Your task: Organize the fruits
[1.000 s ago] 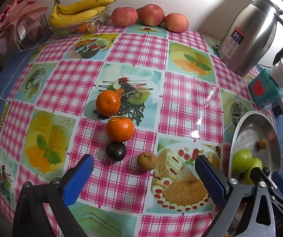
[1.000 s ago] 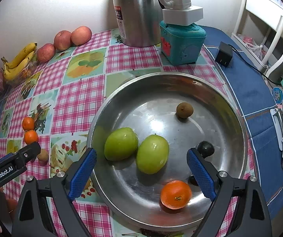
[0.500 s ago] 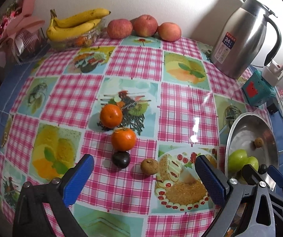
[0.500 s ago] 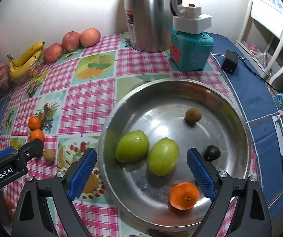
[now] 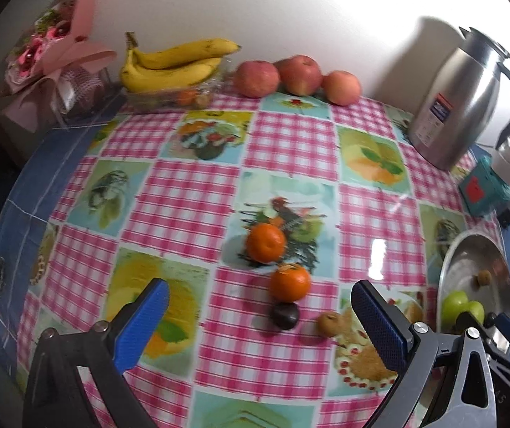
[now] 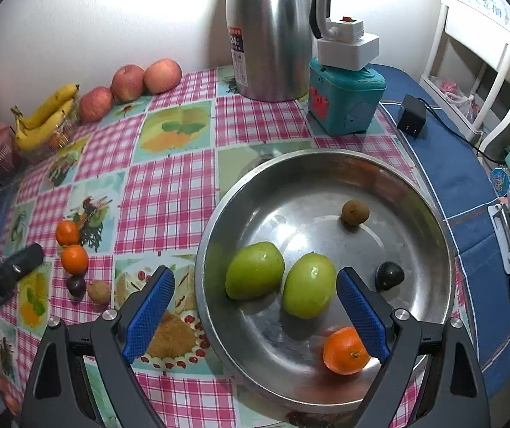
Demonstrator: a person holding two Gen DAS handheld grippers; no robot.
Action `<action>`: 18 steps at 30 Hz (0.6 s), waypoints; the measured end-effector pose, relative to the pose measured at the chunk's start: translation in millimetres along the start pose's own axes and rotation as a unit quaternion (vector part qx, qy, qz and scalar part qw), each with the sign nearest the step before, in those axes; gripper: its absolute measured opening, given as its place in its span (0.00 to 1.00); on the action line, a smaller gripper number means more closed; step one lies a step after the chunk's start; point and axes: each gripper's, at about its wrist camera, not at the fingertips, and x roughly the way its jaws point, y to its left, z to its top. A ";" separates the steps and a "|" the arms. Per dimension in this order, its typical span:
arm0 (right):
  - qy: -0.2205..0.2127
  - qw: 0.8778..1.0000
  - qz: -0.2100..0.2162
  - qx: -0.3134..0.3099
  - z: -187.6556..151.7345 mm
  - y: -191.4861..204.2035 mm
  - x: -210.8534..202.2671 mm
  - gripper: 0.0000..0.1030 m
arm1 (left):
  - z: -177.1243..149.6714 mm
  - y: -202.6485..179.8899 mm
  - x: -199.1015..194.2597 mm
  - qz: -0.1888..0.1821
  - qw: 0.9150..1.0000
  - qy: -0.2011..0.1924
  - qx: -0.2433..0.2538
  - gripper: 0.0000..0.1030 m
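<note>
kettle (image 6: 269,32) behind bowl (image 6: 429,214) | bananas (image 5: 173,66), apples (image 5: 295,75) by wall

The tablecloth (image 5: 190,207) has pink and white checks, with light blue and green squares that show fruit pictures. Its edge is dark blue. At the top of the left wrist view lie yellow bananas (image 5: 176,64) and three red-pink apples (image 5: 295,76). In the middle sit two orange tangerines (image 5: 276,260), a dark purple fruit (image 5: 284,316) and a small brown fruit (image 5: 329,324).

In the right wrist view the bowl (image 6: 429,221) is shiny silver. Inside are two green fruits (image 6: 279,280), one orange tangerine (image 6: 344,353), one brown fruit (image 6: 354,212) and one near-black fruit (image 6: 390,275). The jug (image 6: 272,32) is silver with a black handle. The box (image 6: 347,103) beside it is teal with a red patch. Both grippers have blue pads (image 6: 149,310) on black arms.
</note>
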 end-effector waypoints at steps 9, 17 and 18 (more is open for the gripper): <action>0.016 1.000 0.011 -0.020 1.8 33.2 2.4 0.90 | 7.7 32.9 -1.0 0.008 1.000 0.000 -0.005 1.00; 0.021 0.998 0.033 -0.043 9.7 74.6 0.7 0.90 | 13.5 61.3 0.1 0.040 0.999 -0.003 -0.013 1.00; 0.022 0.998 0.039 -0.046 10.5 81.2 0.9 0.90 | 14.1 66.0 0.9 0.044 0.999 -0.003 -0.016 1.00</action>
